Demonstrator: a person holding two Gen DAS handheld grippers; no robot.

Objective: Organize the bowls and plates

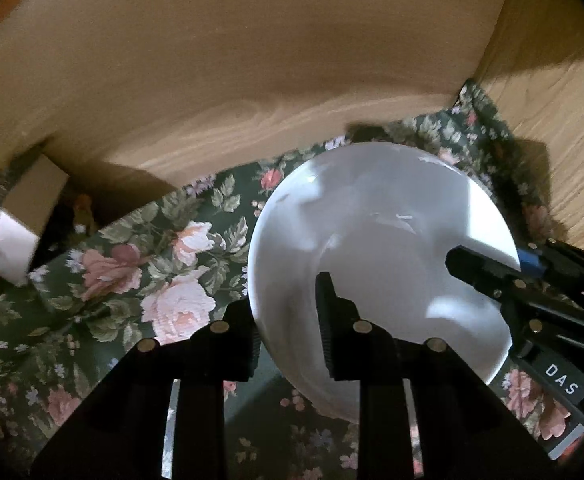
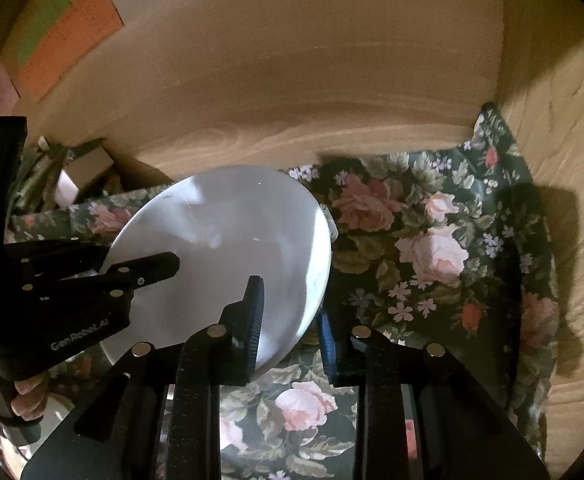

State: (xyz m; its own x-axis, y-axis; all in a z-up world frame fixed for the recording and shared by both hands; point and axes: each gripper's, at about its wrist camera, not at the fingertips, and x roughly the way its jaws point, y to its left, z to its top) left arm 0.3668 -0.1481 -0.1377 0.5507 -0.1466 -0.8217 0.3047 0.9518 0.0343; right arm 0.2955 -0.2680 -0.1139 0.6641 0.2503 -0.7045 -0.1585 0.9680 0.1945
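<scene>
Floral cloth (image 1: 140, 264) under white plate (image 1: 372, 248), both tongs (image 1: 288, 320) (image 2: 288, 320) clenched on its rim.

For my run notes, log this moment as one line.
item: white plate | left gripper: shut on rim | right gripper: shut on opposite rim | surface: floral cloth

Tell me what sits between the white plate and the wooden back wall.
Only the floral cloth lies between the white plate and the wooden back wall; nothing stands on that stretch. Both wrist views show it.
</scene>
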